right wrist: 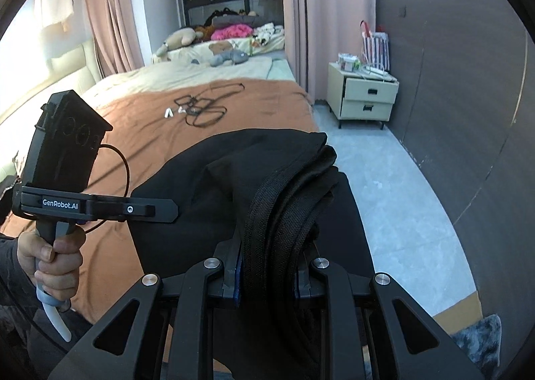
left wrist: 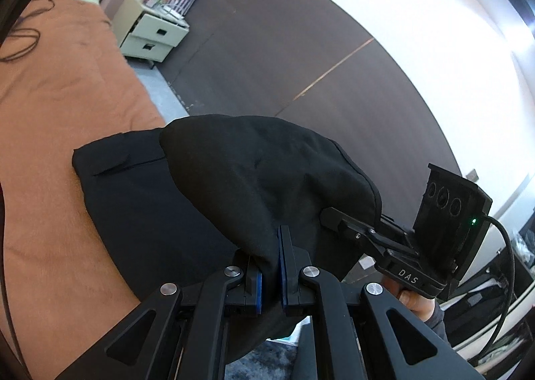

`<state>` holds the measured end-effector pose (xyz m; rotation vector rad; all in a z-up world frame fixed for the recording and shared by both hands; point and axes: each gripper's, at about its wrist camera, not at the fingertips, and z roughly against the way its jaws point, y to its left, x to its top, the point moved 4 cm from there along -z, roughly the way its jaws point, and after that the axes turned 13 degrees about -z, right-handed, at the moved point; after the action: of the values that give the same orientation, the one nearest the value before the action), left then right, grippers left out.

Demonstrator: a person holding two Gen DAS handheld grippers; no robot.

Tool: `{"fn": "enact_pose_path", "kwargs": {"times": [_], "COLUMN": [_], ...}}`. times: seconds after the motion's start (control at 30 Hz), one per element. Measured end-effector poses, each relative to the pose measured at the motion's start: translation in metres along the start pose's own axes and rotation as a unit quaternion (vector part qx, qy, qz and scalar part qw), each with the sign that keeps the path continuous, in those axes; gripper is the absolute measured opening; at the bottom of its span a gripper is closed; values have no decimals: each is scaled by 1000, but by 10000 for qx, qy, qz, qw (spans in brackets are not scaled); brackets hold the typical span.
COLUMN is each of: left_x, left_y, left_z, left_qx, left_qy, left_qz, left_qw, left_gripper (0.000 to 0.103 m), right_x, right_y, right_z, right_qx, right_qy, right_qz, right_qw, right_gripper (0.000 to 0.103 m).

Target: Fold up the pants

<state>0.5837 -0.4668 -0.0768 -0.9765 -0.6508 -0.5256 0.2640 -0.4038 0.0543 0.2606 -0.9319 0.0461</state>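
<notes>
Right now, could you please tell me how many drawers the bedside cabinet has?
2: an upper drawer and a lower drawer stacked beneath it, in the bedside cabinet by the curtain. None seems hidden.

**Pants raised over the bed's near end, held at two points**

The black fabric pants lie on the orange-brown bed blanket at its near end, one part lifted. The left gripper pinches a raised fold; the right gripper clamps the bunched waistband just beside it. On the blanket behind the pants lies a coiled black cable. A cream two-drawer nightstand stands on the floor right of the bed, against the wall.
</notes>
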Motion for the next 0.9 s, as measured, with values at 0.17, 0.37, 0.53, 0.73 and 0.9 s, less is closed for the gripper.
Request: {"fn": "enact_pose_path", "kwargs": {"times": [0.17,0.37,0.53,0.73,0.9], "left_x": [5,3,0,4,2], "left_y": [26,75,109,130,145], "left_z": [-15,-35,-39,-52,-54], "left_qx": [65,468,569,643,1156], "left_qy": [-102,212,316,405,466], "left_qz": [151,648,1023,1202,1261], "left_qw": [9998,9966,9926,9898,9842], "left_gripper": [7,26,49,49,34], "right_x": [5,13,8,-12,-39], "right_y": [6,2,-2,1,12], "right_z": [-16,-54,-58,-33,-10], "right_qx": [-25,-747,-937,-960,-801], "right_qy": [145,435,484,355,267], "right_qz": [34,-4,-480,-908,-1083], "right_qw": [9999,9963,9933,9906,9905], "right_gripper": [17,44,56,56,56]}}
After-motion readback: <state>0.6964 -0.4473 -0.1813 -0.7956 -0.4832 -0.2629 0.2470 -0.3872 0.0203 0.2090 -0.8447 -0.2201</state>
